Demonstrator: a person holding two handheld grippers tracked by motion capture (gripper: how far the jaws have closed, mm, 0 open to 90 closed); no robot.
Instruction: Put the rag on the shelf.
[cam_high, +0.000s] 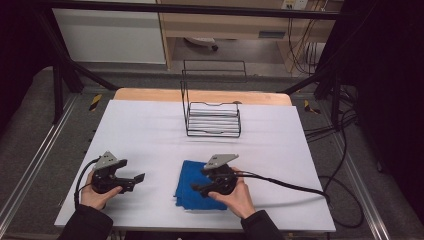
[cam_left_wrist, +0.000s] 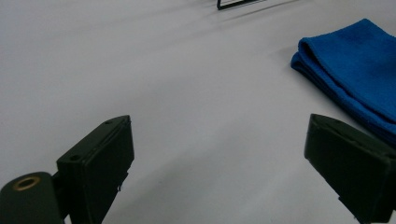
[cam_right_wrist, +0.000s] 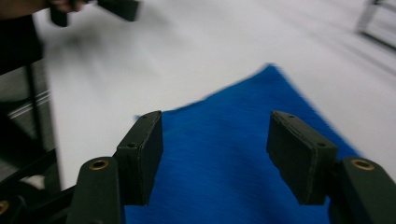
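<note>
Both tongs gape released, the right tongs (cam_right_wrist: 215, 156) over the unlabelled blue towel (cam_right_wrist: 233, 172), the left tongs (cam_left_wrist: 217, 163) beside it.

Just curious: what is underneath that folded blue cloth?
The blue cloth lies flat on the white table cover. The right gripper hovers open over it. Anything beneath the folds is hidden.

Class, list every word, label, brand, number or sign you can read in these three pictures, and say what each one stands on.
No text can be read in any view.
Blue towel: no tag or label visible.
Wire rack: bare wire, no marking.
Left gripper and right gripper: no lettering visible.
Small label on the shelf behind the table: too small and blurred to read.
</note>
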